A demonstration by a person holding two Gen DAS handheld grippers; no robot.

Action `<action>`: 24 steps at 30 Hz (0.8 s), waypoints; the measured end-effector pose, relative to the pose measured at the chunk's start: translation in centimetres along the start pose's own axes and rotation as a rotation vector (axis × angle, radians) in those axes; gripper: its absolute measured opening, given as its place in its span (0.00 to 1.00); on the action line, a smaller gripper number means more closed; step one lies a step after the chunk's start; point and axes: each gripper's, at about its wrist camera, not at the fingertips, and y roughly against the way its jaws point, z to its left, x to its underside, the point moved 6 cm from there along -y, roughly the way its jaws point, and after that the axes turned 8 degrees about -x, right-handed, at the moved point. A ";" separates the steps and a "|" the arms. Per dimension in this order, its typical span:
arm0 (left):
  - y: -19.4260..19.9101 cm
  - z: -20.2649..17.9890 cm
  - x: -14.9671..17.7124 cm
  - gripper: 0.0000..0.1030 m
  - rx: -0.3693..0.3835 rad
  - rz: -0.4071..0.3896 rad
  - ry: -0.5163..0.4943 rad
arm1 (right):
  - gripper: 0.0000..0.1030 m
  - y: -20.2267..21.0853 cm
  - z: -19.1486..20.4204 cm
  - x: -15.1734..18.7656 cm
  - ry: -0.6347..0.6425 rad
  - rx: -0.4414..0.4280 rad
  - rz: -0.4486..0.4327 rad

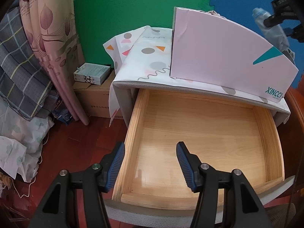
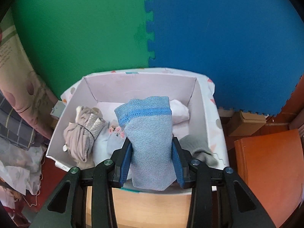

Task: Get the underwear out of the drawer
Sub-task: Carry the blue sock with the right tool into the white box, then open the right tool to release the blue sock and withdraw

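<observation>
Since the drawer [image 1: 199,142] fills the lower centre of the left wrist view and shows only bare wood inside, the taking-out part looks nearly done, judging from these pics alone. No underwear is left in the part of it that shows; the back, under the cabinet top, is hidden.

The pink box [image 1: 228,53] sits on the cloth-covered cabinet top [image 1: 144,60], upper right of that frame, w/ only its outer wall showing. The right wrist view looks down into the same box [image 2: 106,87], centre frame, and shows what the left cannot: several folded pieces already lying inside, incl. a beige bundle [image 2: 81,138] at left, a white piece [image 2: 179,112] at the back, a grey one [image 2: 199,146] at right.

The blue-grey underwear [image 2: 150,142] stands in the middle of the right wrist view, over the box's front edge, clamped between the pads of the right gripper [image 2: 152,163]; jaws press it from both sides. Left to do, as I read it: set it down in the box and let go.

The left gripper [image 1: 150,163], bottom centre of its own frame, hangs over the drawer's front left corner, jaws apart, nothing between them.

Small bit only the left wrist view gives: the right gripper [image 1: 279,17] from outside, far upper right, w/ pale cloth [image 1: 269,26] in it.
</observation>
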 end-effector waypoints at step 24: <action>0.2 -0.1 -0.2 0.56 0.027 -0.020 0.005 | 0.56 -5.7 -0.2 0.6 -0.023 0.060 0.023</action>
